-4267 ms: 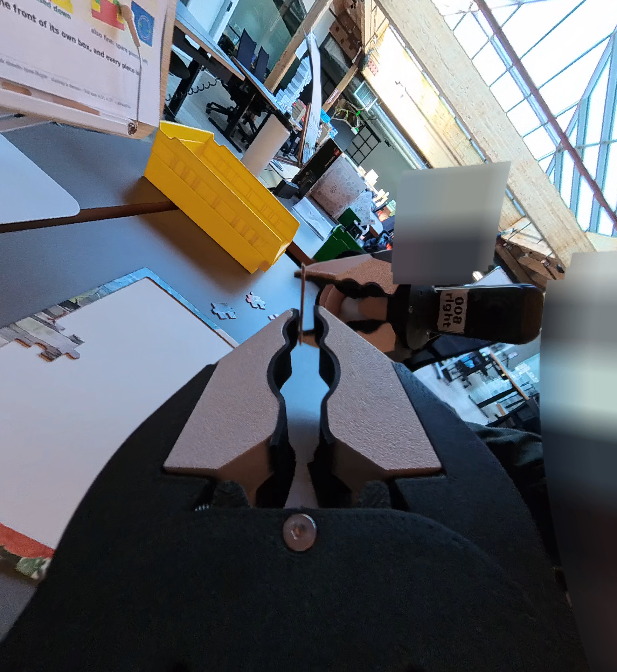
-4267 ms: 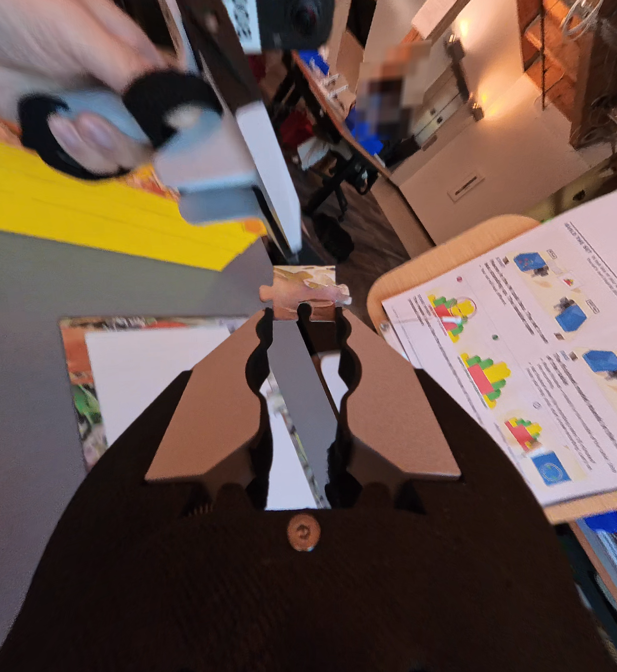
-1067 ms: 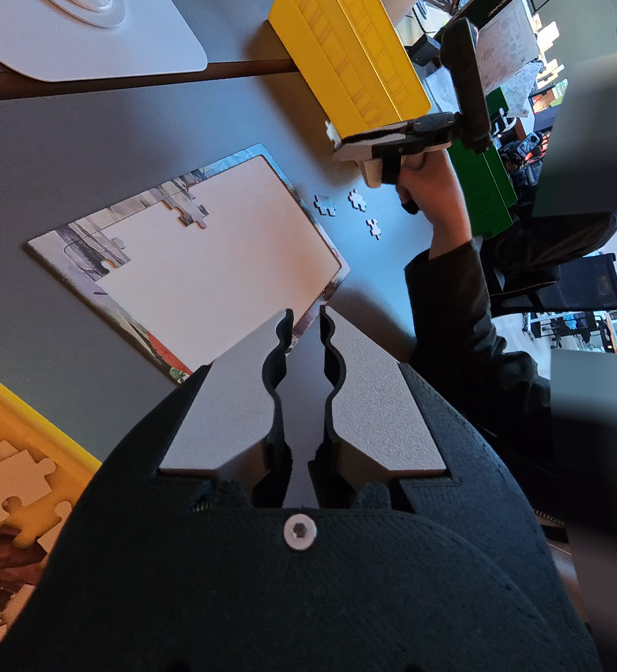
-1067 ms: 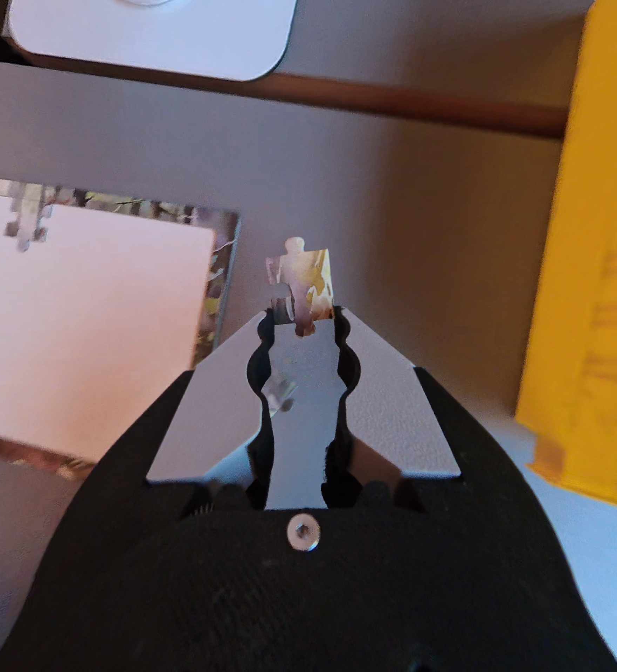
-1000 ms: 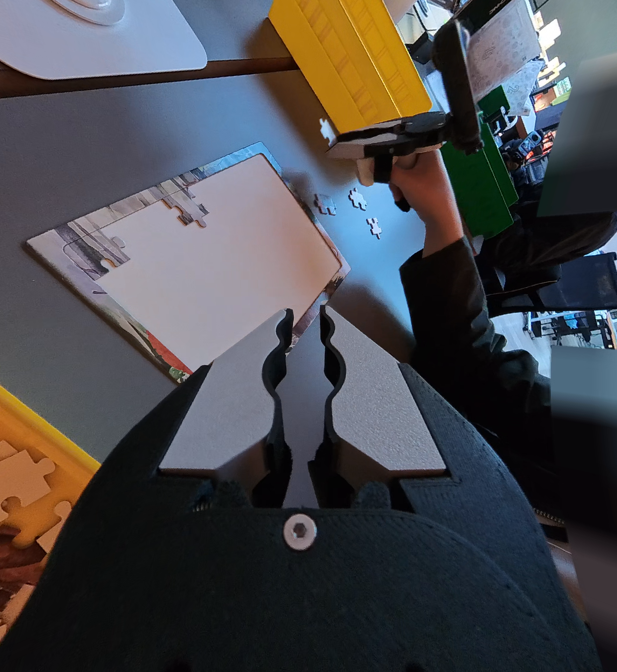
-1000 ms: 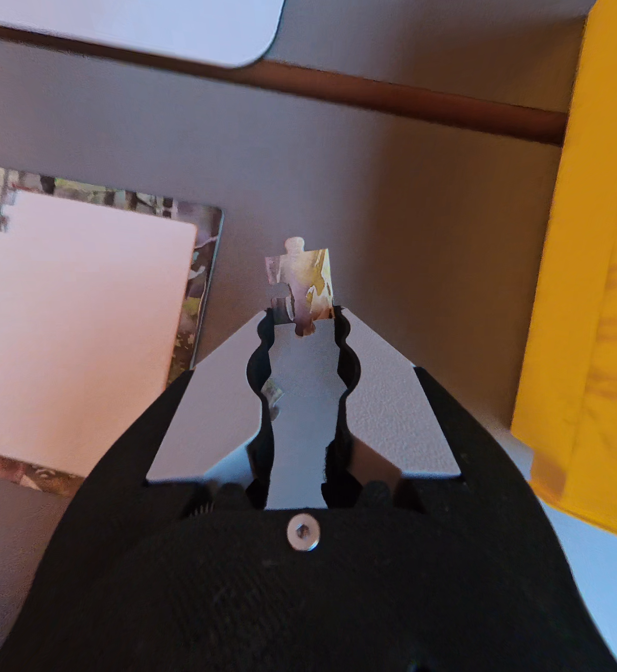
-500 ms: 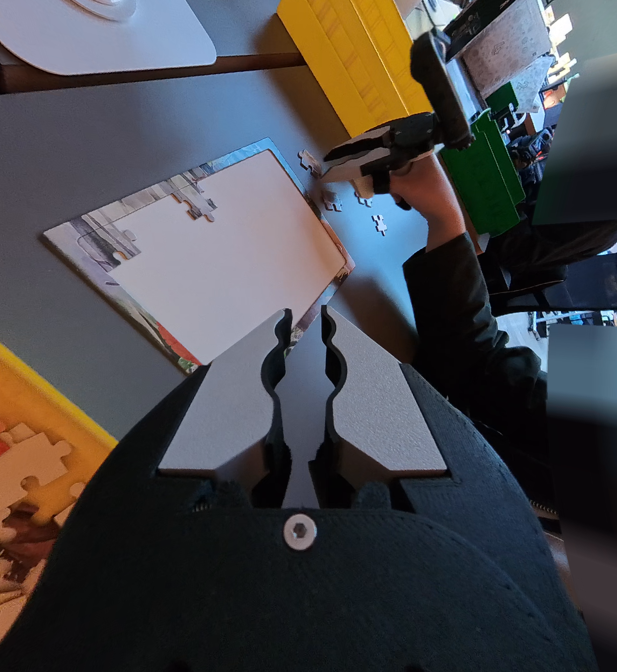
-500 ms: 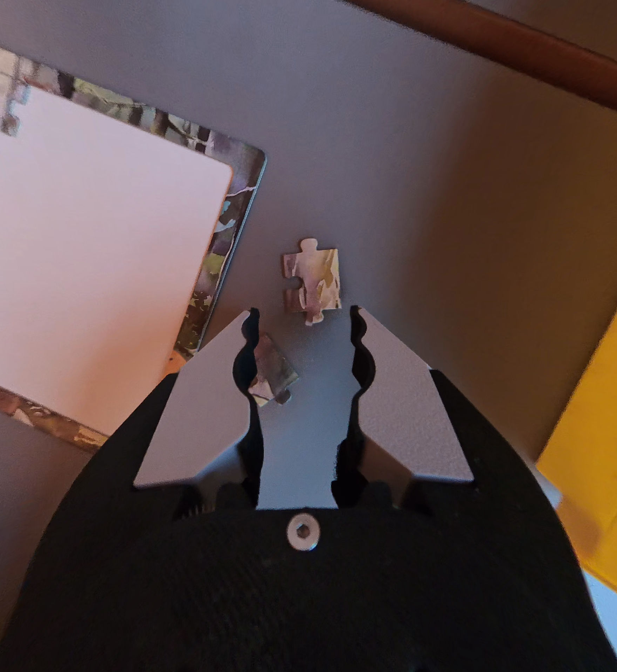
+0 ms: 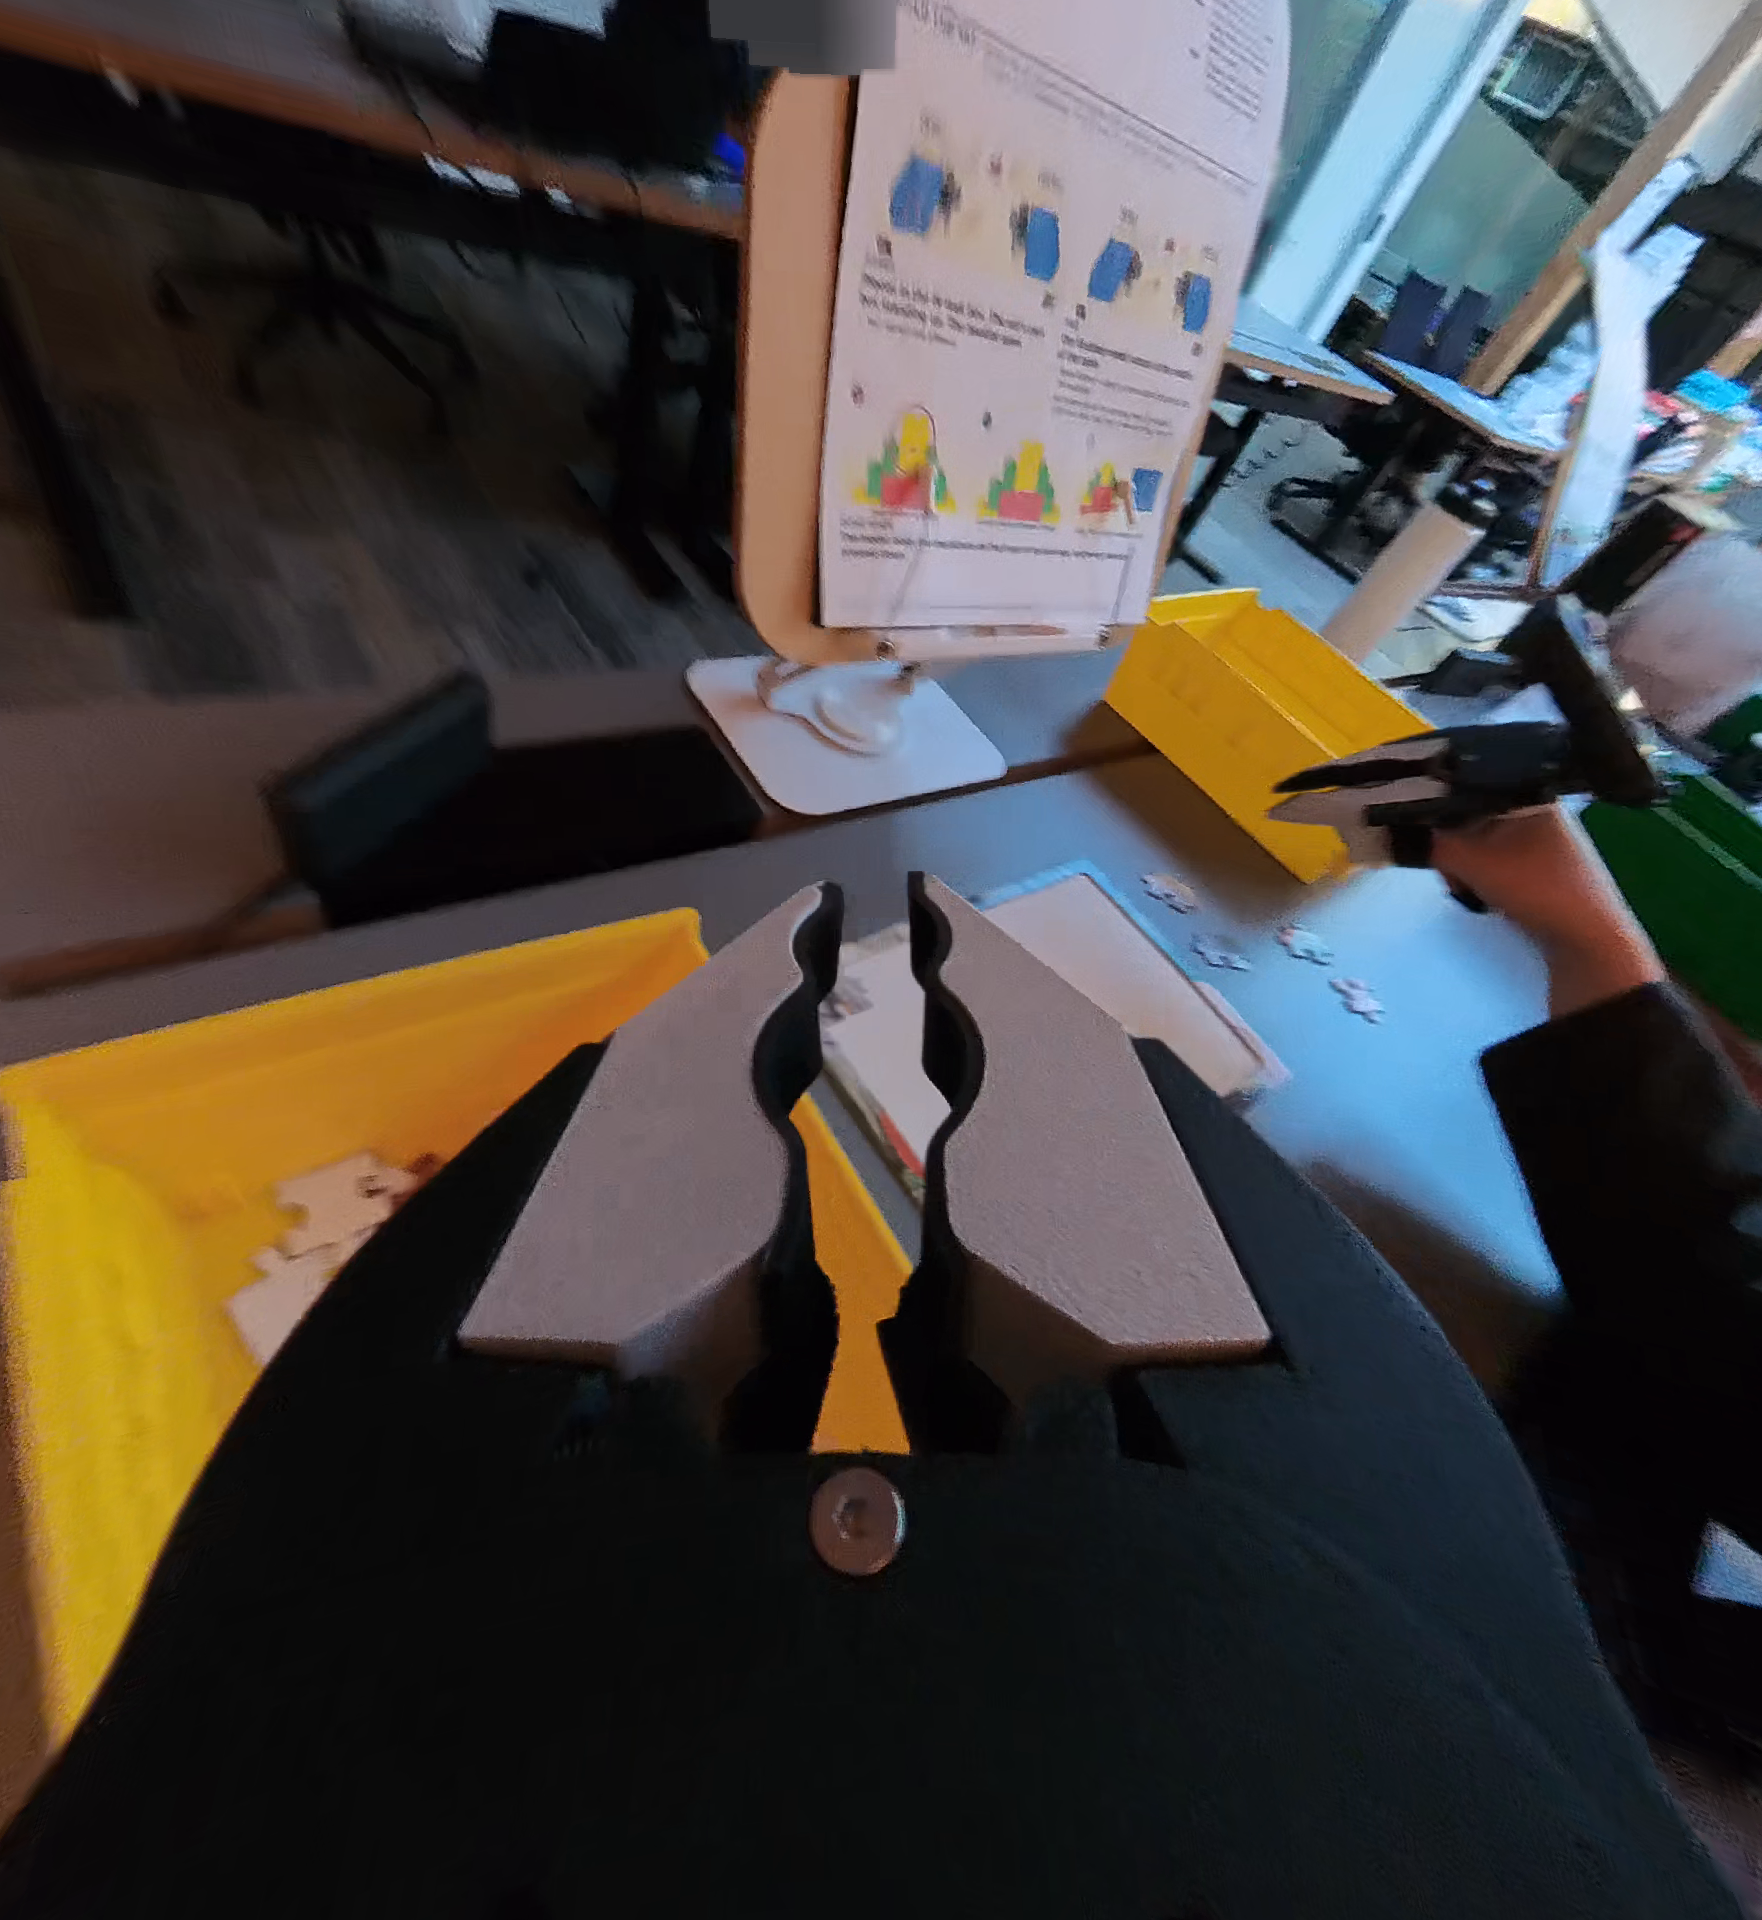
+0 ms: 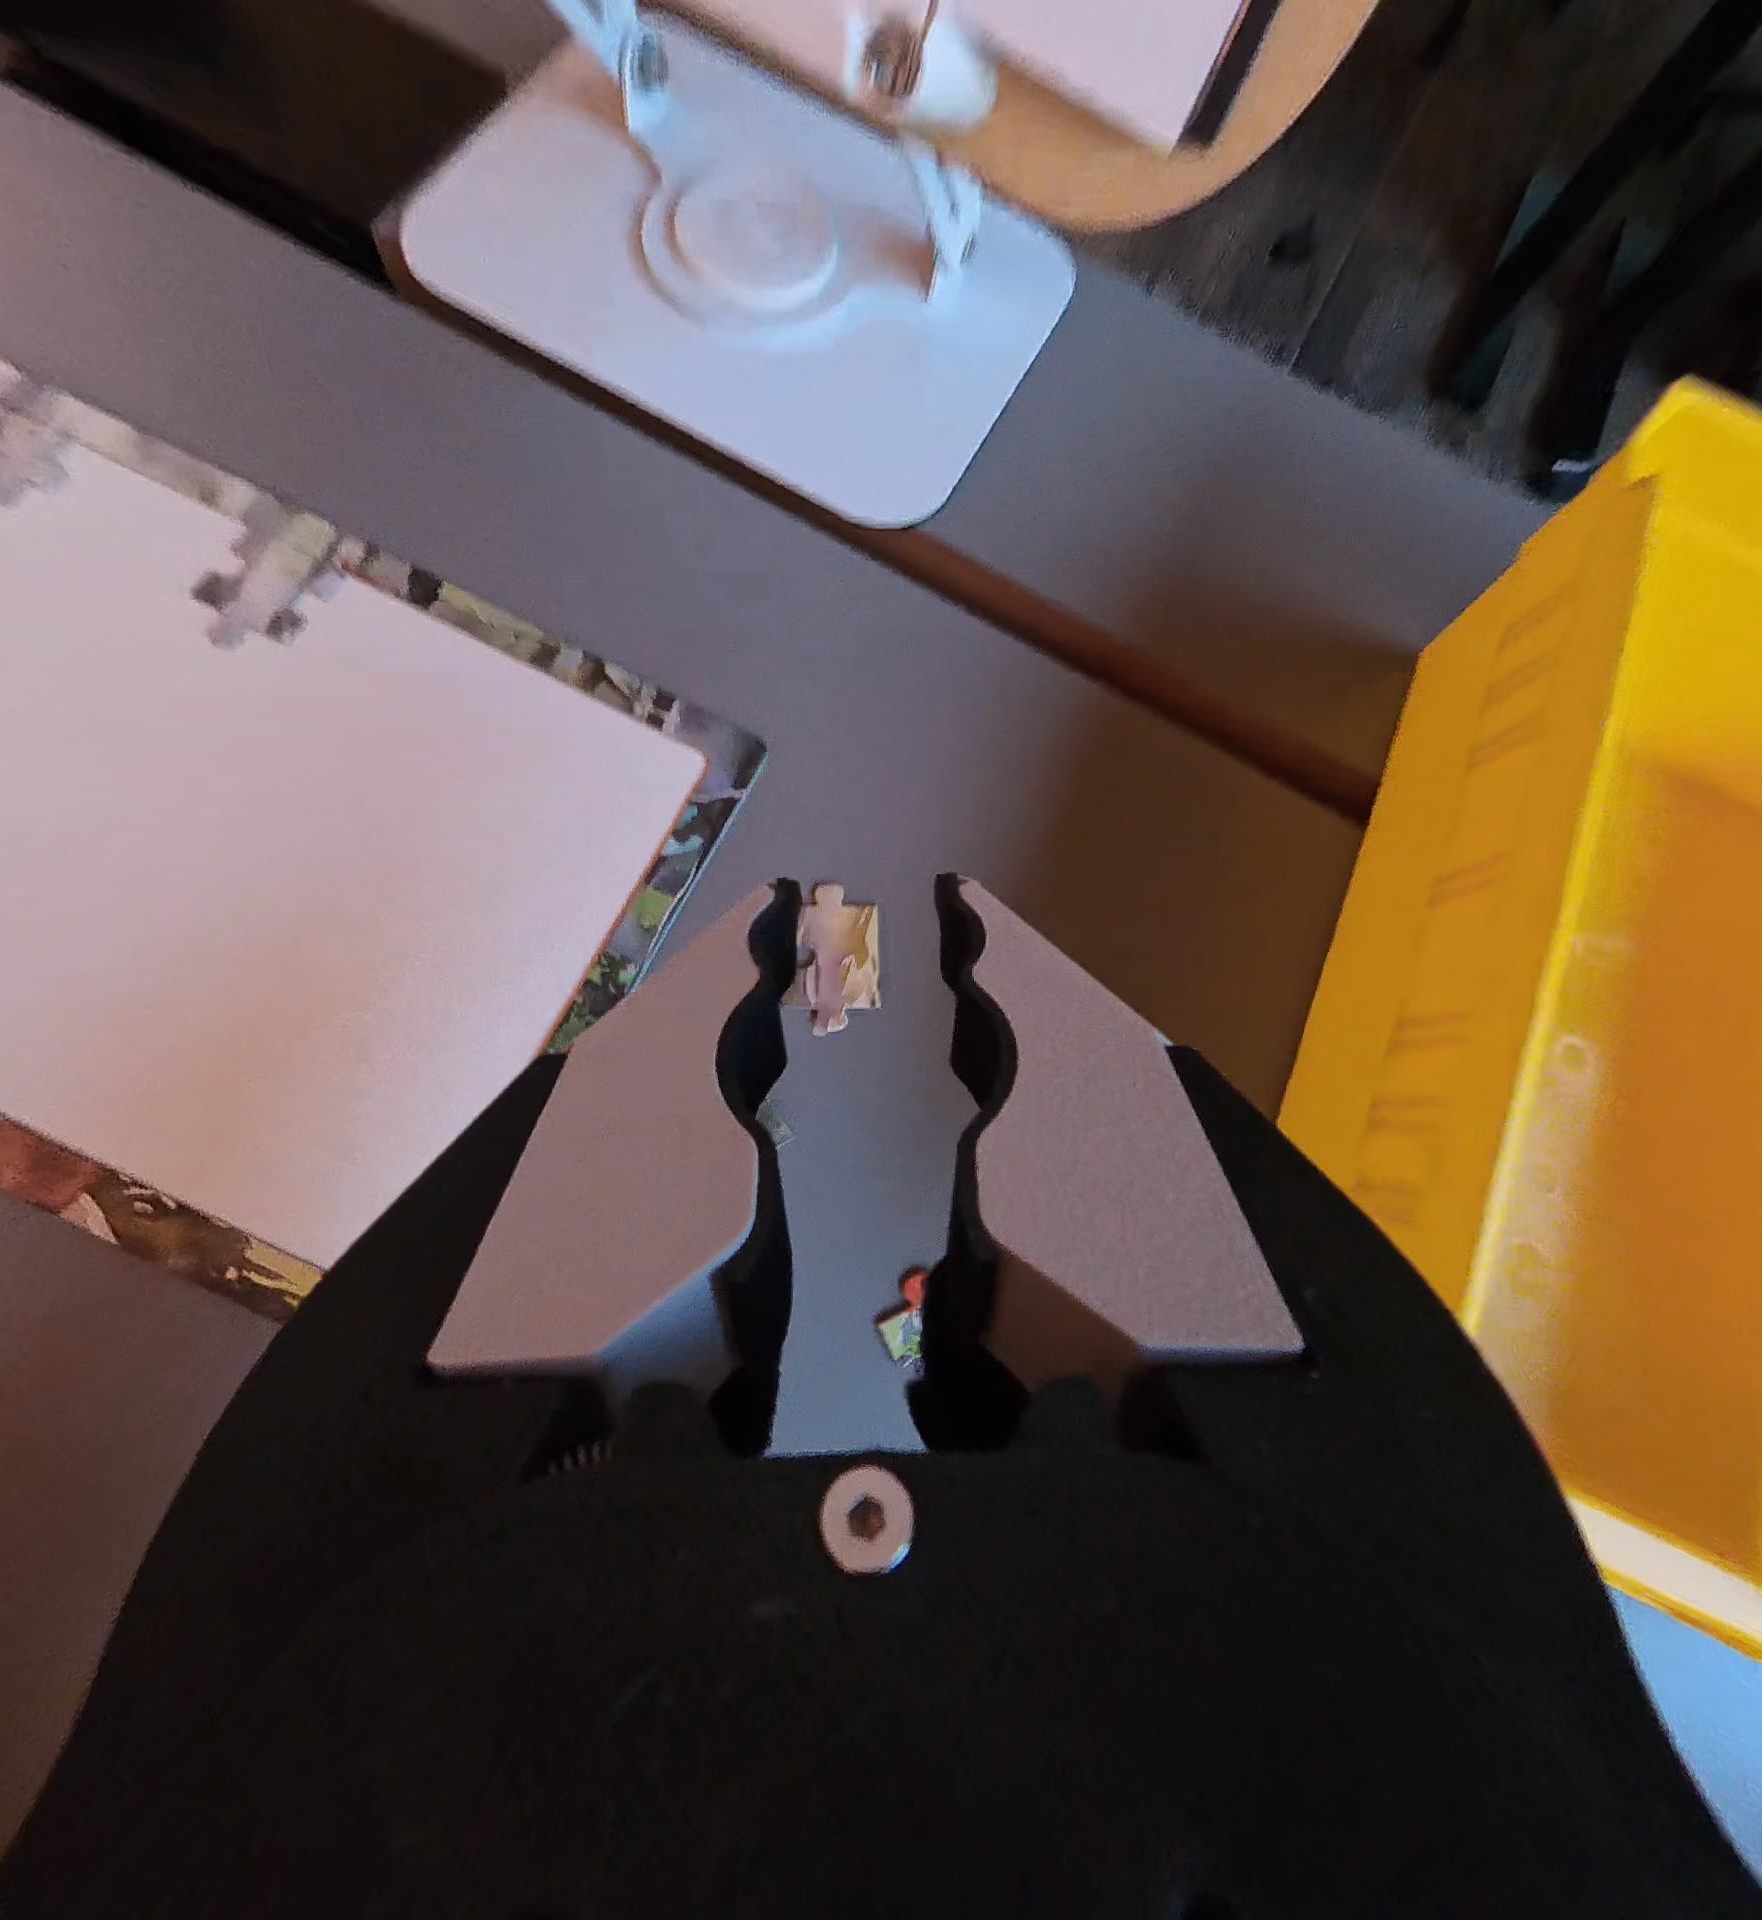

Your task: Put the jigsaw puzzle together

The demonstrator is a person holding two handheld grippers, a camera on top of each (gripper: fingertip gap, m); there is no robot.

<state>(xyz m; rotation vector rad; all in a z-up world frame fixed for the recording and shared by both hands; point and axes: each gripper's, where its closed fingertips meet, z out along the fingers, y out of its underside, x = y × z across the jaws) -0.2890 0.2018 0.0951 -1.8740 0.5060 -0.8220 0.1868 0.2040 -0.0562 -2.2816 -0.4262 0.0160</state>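
Observation:
The puzzle board (image 10: 285,883) lies on the grey table, with a printed frame and a mostly bare white middle; it also shows in the left wrist view (image 9: 1095,966). My right gripper (image 10: 861,894) is open and empty above the table. A pale jigsaw piece (image 10: 841,961) lies flat just beyond its tips, beside the board's right edge. Two more pieces (image 10: 908,1320) lie under it. My left gripper (image 9: 872,899) has its jaws nearly together with nothing between them. It hovers over a yellow bin (image 9: 337,1039) holding loose pieces (image 9: 326,1216). The right gripper (image 9: 1282,805) shows far right.
A second yellow bin (image 10: 1635,935) stands right of the board, and a green bin (image 9: 1739,914) beyond it. A stand with a white base (image 10: 742,260) holds an instruction sheet (image 9: 1022,312) at the back. Several loose pieces (image 9: 1220,951) lie right of the board. Tip to tip, the grippers are about 50 cm apart.
My right gripper opened, left the pale piece on the table beside the board, and drew back. My left gripper, earlier shut on that piece, swung left and tilted up over the near yellow bin.

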